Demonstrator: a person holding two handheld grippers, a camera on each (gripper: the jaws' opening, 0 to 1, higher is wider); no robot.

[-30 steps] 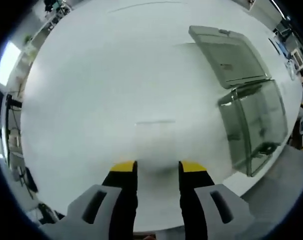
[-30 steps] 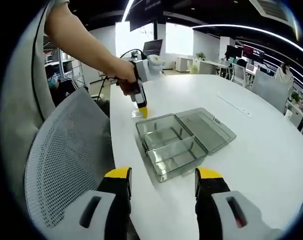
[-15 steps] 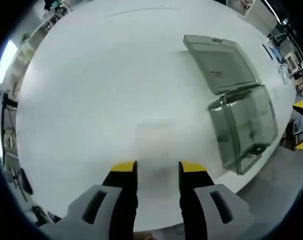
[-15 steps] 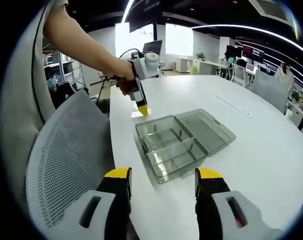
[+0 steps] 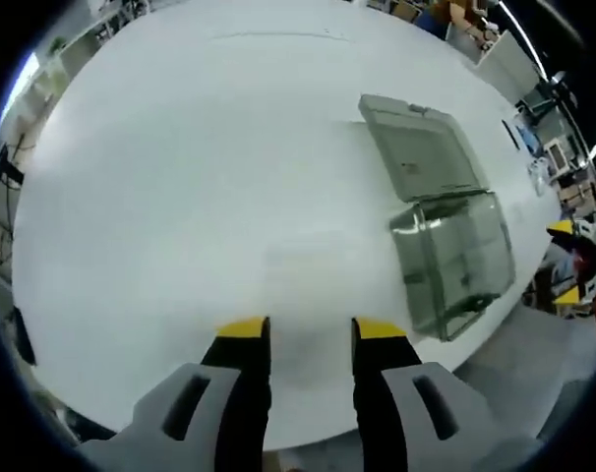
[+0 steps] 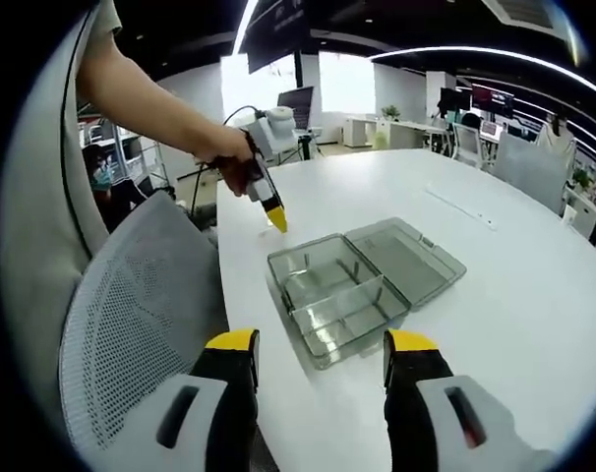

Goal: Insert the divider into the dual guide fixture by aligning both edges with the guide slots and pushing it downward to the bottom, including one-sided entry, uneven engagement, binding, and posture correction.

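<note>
While the left tongs (image 5: 308, 329) hover parted and empty over the white bench (image 5: 200, 147), a faint clear divider (image 5: 306, 258) lies flat just ahead of their tips. To the right sits the open transparent fixture box (image 5: 453, 258). The right tongs (image 6: 318, 344) hold nothing, jaws wide, facing the box beside a mesh chair (image 6: 131, 305).

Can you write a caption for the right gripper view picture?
Open clear box on white table, left gripper above it.
</note>
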